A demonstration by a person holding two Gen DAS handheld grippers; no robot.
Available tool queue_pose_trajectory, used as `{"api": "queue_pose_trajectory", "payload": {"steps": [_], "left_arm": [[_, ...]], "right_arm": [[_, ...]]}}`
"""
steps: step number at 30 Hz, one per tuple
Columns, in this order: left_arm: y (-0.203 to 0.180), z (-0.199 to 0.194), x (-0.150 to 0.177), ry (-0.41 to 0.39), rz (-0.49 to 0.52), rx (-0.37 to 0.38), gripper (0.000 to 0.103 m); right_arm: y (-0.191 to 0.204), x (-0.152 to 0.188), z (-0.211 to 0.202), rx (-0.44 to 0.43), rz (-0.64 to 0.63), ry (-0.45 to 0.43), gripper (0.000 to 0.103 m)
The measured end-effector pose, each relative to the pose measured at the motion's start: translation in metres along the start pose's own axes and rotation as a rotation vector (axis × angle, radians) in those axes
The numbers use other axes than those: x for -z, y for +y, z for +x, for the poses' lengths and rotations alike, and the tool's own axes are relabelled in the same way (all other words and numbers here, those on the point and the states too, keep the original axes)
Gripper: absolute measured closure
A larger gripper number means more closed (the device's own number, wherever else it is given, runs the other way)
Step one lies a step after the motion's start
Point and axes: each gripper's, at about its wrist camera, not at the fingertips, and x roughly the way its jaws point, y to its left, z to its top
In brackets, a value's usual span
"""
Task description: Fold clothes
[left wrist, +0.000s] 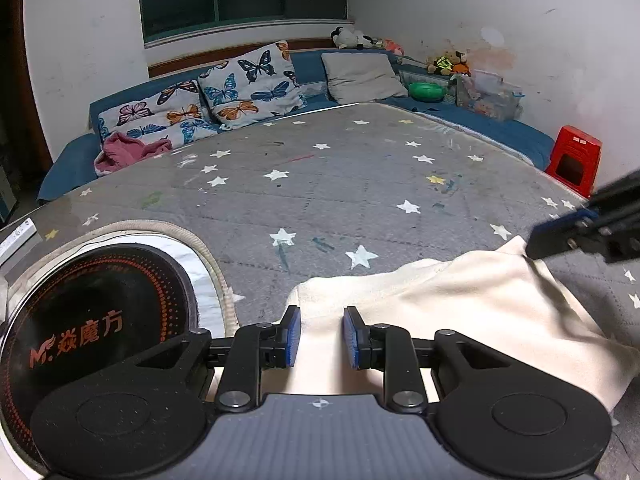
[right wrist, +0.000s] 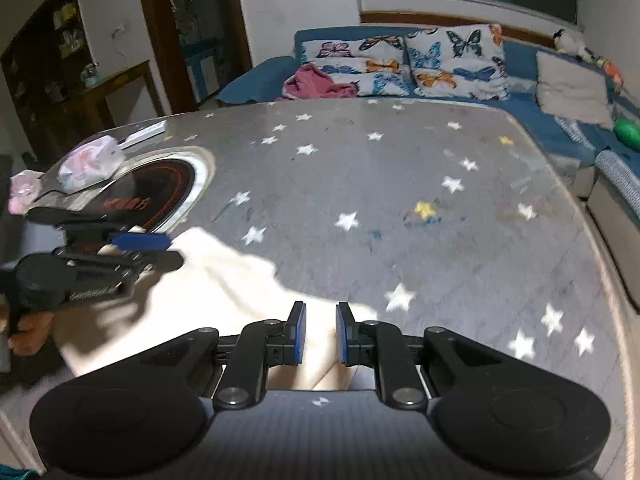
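Observation:
A cream-coloured garment [left wrist: 460, 304] lies bunched on the grey star-patterned table [left wrist: 320, 184], at its near edge. My left gripper [left wrist: 320, 336] is open, its blue pads on either side of the garment's left part. My right gripper [right wrist: 320, 332] is open over the garment's right part [right wrist: 224, 292]. In the left wrist view the right gripper [left wrist: 568, 236] reaches in from the right and touches the cloth's far edge. In the right wrist view the left gripper [right wrist: 136, 246] sits at the garment's left end.
A round black induction hob [left wrist: 92, 320] is set into the table at the left. A folded pastel cloth [right wrist: 90, 164] and a white remote [right wrist: 144, 134] lie beyond it. A blue sofa [left wrist: 312, 68] with butterfly cushions lines the far side, and a red stool [left wrist: 574, 160] stands at the right.

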Motion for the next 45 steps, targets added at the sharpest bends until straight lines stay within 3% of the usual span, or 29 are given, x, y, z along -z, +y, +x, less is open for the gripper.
{"api": "queue_pose_trajectory", "payload": {"steps": [12, 15, 19, 23, 25, 32, 36, 45], "left_arm": [[-0.007, 0.001, 0.001, -0.002, 0.021, -0.031, 0.076], [-0.008, 0.001, 0.002, -0.002, 0.022, -0.032, 0.076], [-0.008, 0.001, 0.003, -0.006, 0.024, -0.034, 0.076], [-0.009, 0.001, 0.003, -0.007, 0.028, -0.038, 0.076], [-0.009, 0.001, 0.003, -0.007, 0.029, -0.039, 0.076], [-0.011, 0.0, 0.004, -0.008, 0.029, -0.044, 0.076], [-0.01, 0.0, 0.004, -0.009, 0.031, -0.042, 0.075], [-0.015, -0.006, 0.002, -0.017, 0.037, -0.043, 0.072]], "right_arm": [[-0.001, 0.023, 0.008, -0.008, 0.026, -0.008, 0.087], [0.005, 0.021, 0.007, 0.014, 0.004, -0.017, 0.101], [0.012, 0.016, 0.001, 0.096, -0.071, -0.066, 0.103], [0.004, 0.01, -0.001, 0.035, -0.007, -0.07, 0.102], [0.005, 0.008, -0.002, -0.001, 0.0, -0.085, 0.097], [0.03, 0.002, 0.018, -0.06, -0.084, -0.08, 0.096], [0.032, 0.008, 0.038, -0.024, -0.131, -0.039, 0.097], [-0.004, 0.007, 0.003, -0.027, -0.028, -0.028, 0.097]]}}
